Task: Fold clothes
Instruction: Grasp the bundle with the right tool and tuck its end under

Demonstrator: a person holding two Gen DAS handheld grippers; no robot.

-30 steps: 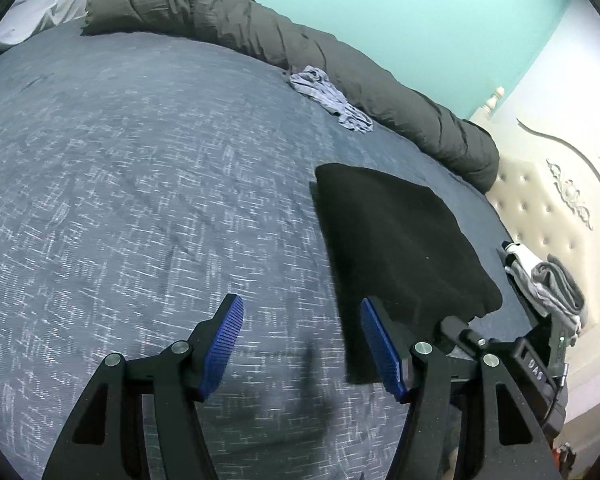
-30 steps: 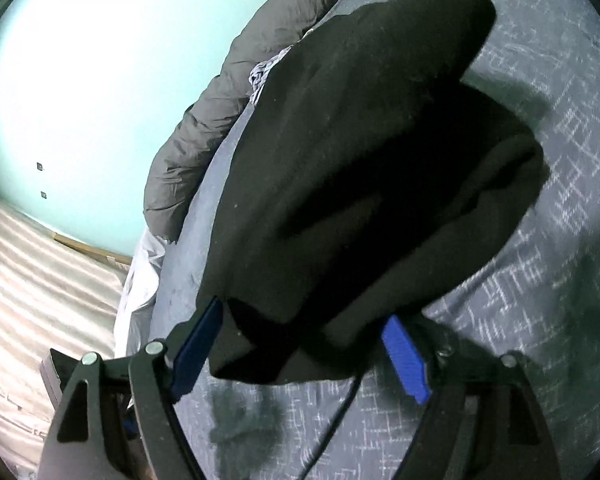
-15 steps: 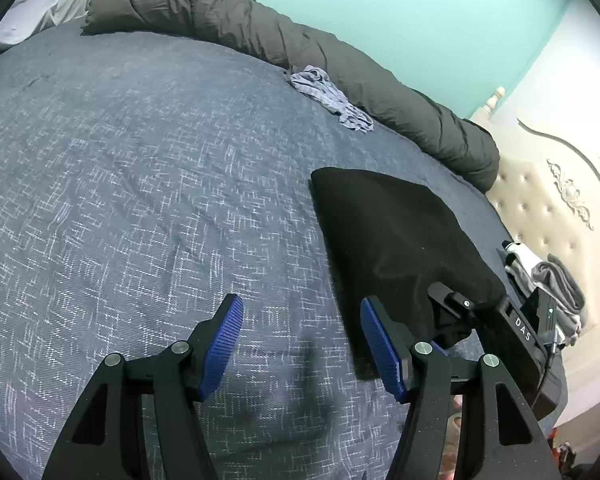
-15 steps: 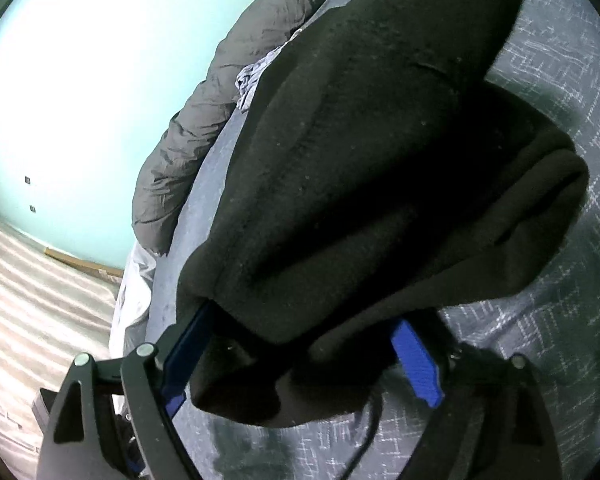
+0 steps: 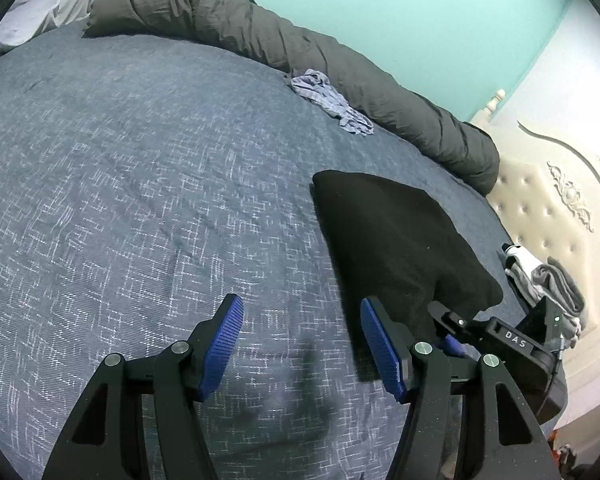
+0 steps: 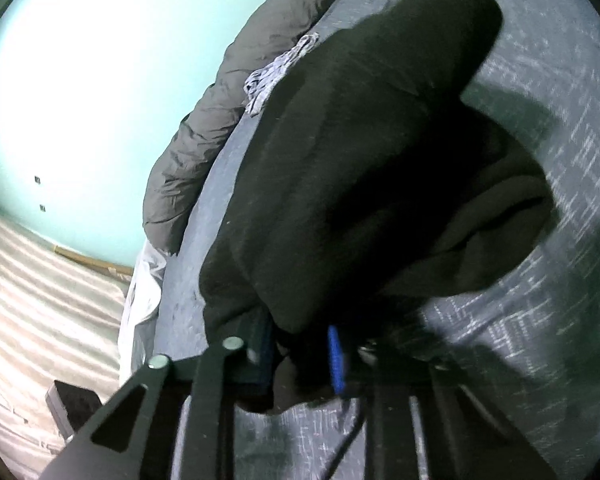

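On the blue-grey bed [image 5: 148, 184], against a teal wall, the folded black garment [image 5: 384, 236] lies right of centre. Over the last second the right gripper [image 6: 300, 360] has narrowed from wide to pinching its near edge, seemingly ready to lift or shift it. The left gripper [image 5: 302, 344] hovers wide, empty, just left of it.

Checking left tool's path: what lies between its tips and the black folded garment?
Only bare blue bedspread, per the left wrist view; left tool is open, black garment just beyond its right finger.
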